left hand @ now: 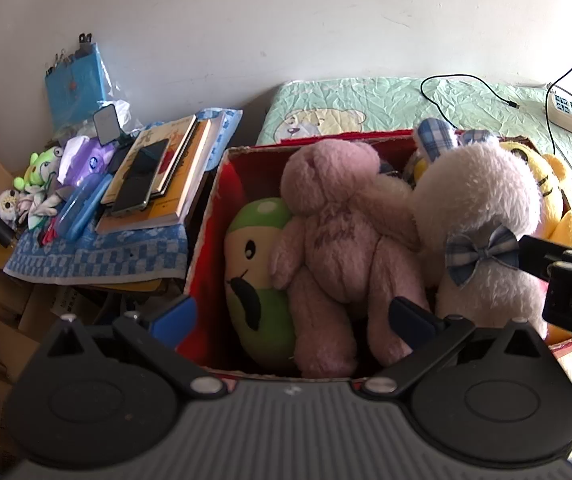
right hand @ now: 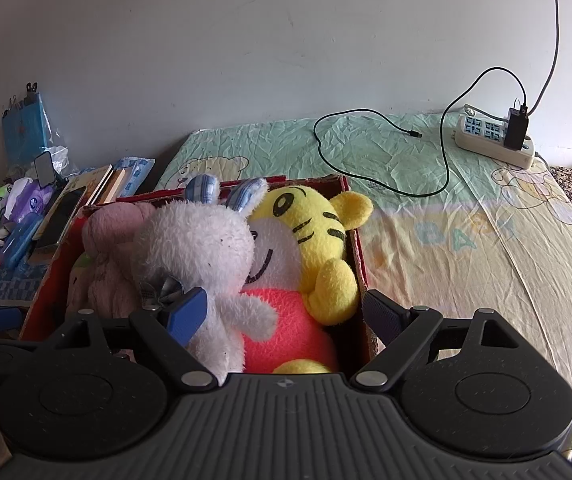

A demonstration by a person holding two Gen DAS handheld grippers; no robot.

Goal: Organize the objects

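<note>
While both tools hover over the red box (left hand: 210,216), the layout reads as follows, left to right. Side table (left hand: 86,264) at far left: stacked books (left hand: 166,176) with a phone (left hand: 138,184) on top, small plush figures (left hand: 34,188) near the edge, apart from the box. Box sits on the bed (right hand: 445,248); inside, green mushroom plush (left hand: 258,276) against the left wall, pink bear (left hand: 333,240) leaning on it, white rabbit (right hand: 198,248) next, yellow tiger (right hand: 305,248) filling the right end. Left hand-held gripper (left hand: 291,316): jaws spread wide, nothing between them, poised above the bear's legs. Right hand-held gripper (right hand: 286,312): likewise spread and empty, left finger touching the rabbit's flank. Judgement: packing looks nearly complete. Risks: box is crowded, so pressing one toy could lever a neighbour over the rim; a closing jaw could snag the rabbit's bow (left hand: 481,252); the charger cable (right hand: 365,152) lies well apart, low concern.
</note>
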